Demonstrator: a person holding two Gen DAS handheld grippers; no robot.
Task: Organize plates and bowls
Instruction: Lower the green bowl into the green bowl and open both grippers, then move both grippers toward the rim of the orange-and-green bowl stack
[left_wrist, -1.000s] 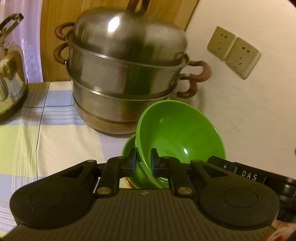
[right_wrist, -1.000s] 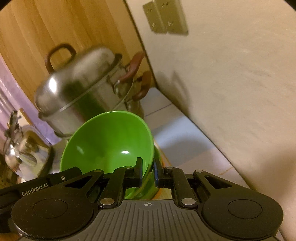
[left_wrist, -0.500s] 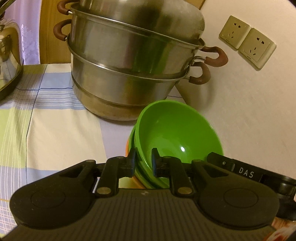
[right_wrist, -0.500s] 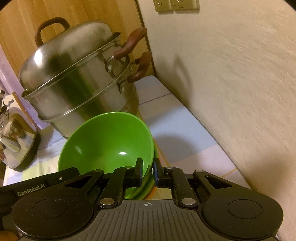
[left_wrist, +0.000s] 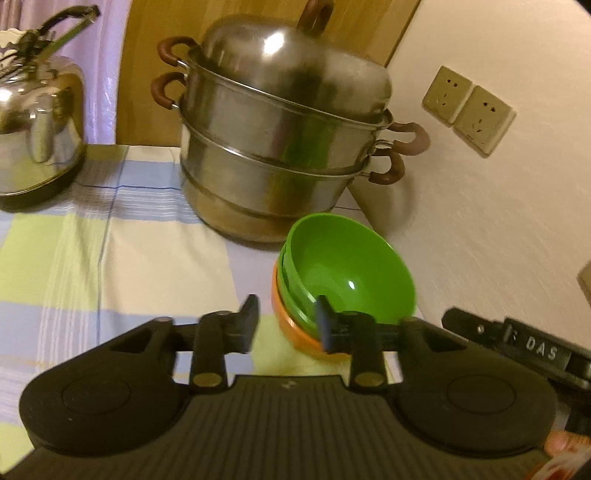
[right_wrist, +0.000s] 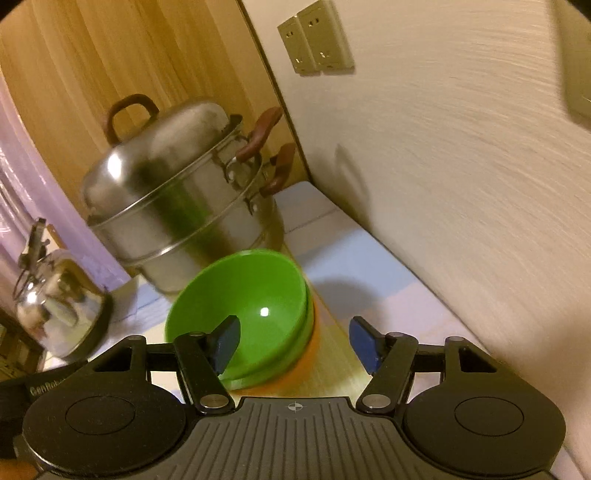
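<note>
Checked cloth in pale green, blue and cream covers the counter (left_wrist: 155, 266), which runs into a corner where a wood panel meets a cream wall. Both tongs have just been opening and now stand apart, pressing on nothing. The left tongs (left_wrist: 286, 321) straddle only the near left edge of the bowl stack: one finger is clear of it on the cloth side, the other overlaps the rim of the green bowl (left_wrist: 351, 269) from this view. The right tongs (right_wrist: 295, 343) gape wider, with the near right part of that bowl between their blue pads. The green bowl sits mouth up, slightly tilted, nested in another green bowl (left_wrist: 291, 295) and an orange bowl (left_wrist: 295, 328), close to the counter's wall edge. Beyond stands a lidded steel steamer pot (left_wrist: 280, 147) toward the corner, and a shiny kettle (left_wrist: 37, 125) further along the back edge.
</note>
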